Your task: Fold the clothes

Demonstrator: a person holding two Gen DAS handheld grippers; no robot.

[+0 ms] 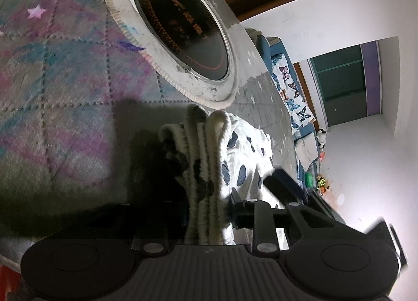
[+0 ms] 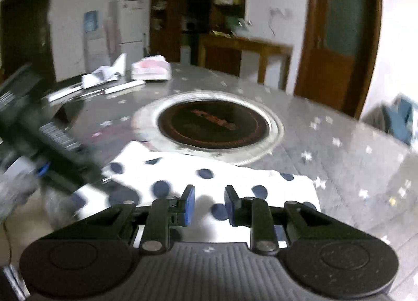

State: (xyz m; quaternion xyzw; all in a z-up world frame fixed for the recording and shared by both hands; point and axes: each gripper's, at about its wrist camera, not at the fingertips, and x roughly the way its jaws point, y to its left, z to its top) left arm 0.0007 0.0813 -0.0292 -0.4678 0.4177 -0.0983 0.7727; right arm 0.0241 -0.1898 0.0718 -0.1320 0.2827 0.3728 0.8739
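A white garment with dark blue dots (image 2: 209, 170) lies folded on the grey star-patterned table cover (image 2: 339, 165), just in front of a round black hob (image 2: 214, 123). My right gripper (image 2: 209, 203) hovers open over the garment's near edge, with nothing between its blue pads (image 2: 190, 204). In the left wrist view, my left gripper (image 1: 206, 196) is shut on a bunched stack of folds of the garment (image 1: 243, 144); its left finger is lost in shadow. The left gripper also shows, blurred, in the right wrist view as a black shape (image 2: 52, 144) at the garment's left end.
The hob's white rim (image 1: 125, 21) lies close behind the garment. Papers and a pink-white bundle (image 2: 150, 68) sit at the table's far side. A sofa with a butterfly cover (image 1: 292, 92), a wooden door (image 2: 339, 34) and a fridge (image 2: 130, 24) stand around the room.
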